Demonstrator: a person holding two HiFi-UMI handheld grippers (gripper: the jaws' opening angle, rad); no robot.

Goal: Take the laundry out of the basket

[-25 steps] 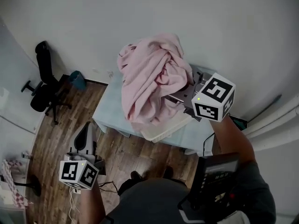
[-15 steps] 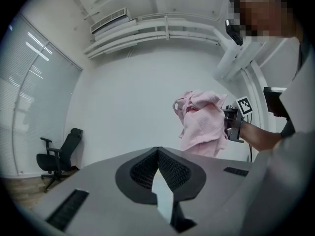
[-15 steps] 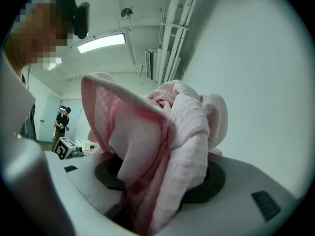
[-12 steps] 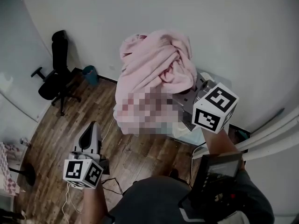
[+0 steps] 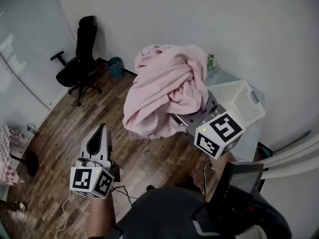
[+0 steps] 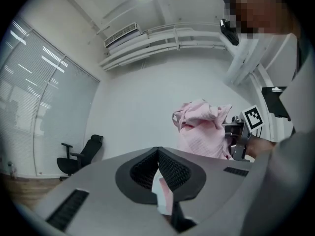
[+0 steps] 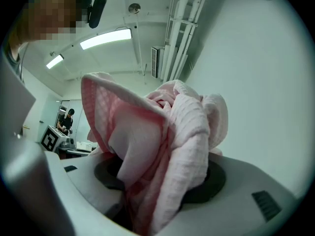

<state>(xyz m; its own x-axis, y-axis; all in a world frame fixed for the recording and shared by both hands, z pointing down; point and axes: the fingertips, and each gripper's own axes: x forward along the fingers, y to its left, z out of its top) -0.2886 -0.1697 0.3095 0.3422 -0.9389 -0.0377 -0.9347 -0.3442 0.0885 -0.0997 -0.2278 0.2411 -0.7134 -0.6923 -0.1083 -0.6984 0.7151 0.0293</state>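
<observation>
Bright even light, ceiling strips [image 7: 106, 37] at 11 o'clock in right gripper view; shadows faint. Gripper views fisheye-bent, black corners. Near laundry [image 7: 162, 146] soft, slightly out of focus.

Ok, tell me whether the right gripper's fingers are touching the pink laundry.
Touching. The right gripper view shows the pink laundry bunched between the right gripper fingers, which press on it from both sides.
</observation>
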